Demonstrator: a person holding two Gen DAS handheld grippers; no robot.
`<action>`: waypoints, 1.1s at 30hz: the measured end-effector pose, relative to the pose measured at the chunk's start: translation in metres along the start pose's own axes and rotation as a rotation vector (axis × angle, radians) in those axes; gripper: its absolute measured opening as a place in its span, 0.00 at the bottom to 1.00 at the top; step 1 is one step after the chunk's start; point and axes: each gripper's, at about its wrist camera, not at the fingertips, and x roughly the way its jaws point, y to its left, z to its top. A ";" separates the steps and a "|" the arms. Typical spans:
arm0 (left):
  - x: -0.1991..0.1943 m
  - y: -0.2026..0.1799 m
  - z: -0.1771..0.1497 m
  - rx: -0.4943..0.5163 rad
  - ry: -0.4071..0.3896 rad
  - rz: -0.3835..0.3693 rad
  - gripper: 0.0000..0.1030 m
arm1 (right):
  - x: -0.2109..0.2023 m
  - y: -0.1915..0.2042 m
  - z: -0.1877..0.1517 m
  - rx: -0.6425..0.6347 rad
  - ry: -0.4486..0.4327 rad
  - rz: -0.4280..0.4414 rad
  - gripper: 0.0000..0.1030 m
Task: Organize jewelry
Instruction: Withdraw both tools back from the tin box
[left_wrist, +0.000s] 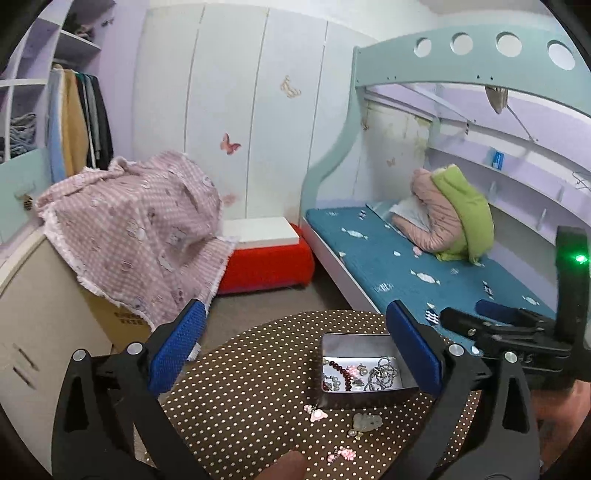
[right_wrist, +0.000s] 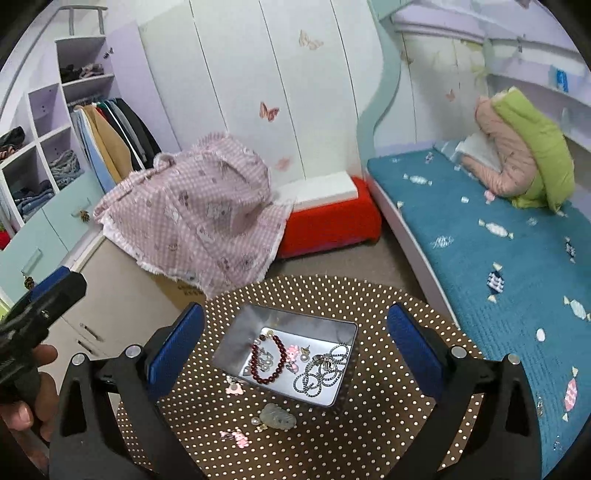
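Note:
A silver metal tin (left_wrist: 332, 341) (right_wrist: 240, 332) sits on a round brown polka-dot table (left_wrist: 240, 387) (right_wrist: 369, 424). Inside lie a dark red bead bracelet (right_wrist: 271, 369), a silver chain (right_wrist: 321, 373), pearls and pink charms. On the table in front of the tin lie a pale jade pendant (right_wrist: 277, 416) (left_wrist: 365, 421), a pink charm (right_wrist: 234, 437) (left_wrist: 341, 454) and another pink charm (left_wrist: 317, 414) (right_wrist: 233, 387). My left gripper (left_wrist: 295, 347) is open and empty above the table. My right gripper (right_wrist: 295, 347) is open and empty above the tin.
A blue bed (right_wrist: 498, 251) runs along the right with a pink and green bundle (right_wrist: 524, 155). A red stool (right_wrist: 328, 218) and a pink checked cloth over a box (right_wrist: 199, 214) stand behind the table. A cabinet (left_wrist: 37, 332) is at the left.

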 end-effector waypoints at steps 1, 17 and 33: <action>-0.008 0.001 0.000 -0.002 -0.012 0.004 0.95 | -0.006 0.003 0.000 -0.005 -0.013 -0.007 0.93; -0.094 0.006 -0.029 -0.011 -0.112 0.060 0.95 | -0.101 0.042 -0.030 -0.062 -0.187 -0.083 0.93; -0.117 0.021 -0.093 -0.038 -0.035 0.078 0.95 | -0.121 0.052 -0.080 -0.072 -0.177 -0.139 0.93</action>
